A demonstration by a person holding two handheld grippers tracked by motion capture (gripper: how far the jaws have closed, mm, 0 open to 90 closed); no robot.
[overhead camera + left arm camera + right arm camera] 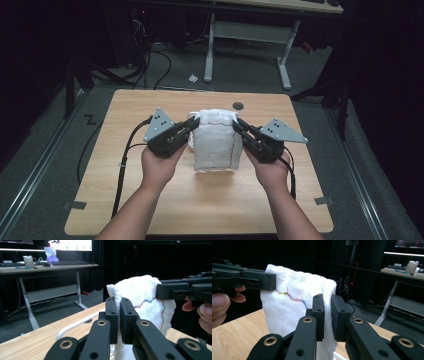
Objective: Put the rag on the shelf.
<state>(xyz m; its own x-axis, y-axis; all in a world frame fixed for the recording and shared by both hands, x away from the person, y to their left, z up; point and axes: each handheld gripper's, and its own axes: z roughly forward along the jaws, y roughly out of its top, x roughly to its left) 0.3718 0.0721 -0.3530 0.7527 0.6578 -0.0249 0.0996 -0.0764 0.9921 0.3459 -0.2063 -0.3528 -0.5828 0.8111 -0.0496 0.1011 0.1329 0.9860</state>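
High view: white towel (216, 141) held up over table (150, 200) centre, hanging down toward wood; left gripper (192, 123) clamped on top left corner, right gripper (239, 124) clamped on top right corner — both hands near side. Left gripper view: jaws pinched together on towel edge (140, 290); coloured stitching visible; other gripper (172, 291) bites far corner. Right gripper view: jaws closed on towel (294, 300) — opposite gripper (262, 281) grips other corner; desk (280, 5) beyond table.

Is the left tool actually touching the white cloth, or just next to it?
Touching. In the left gripper view, the left tool has its jaws closed on the top edge of the white cloth, with fabric pinched between them. The high view agrees.
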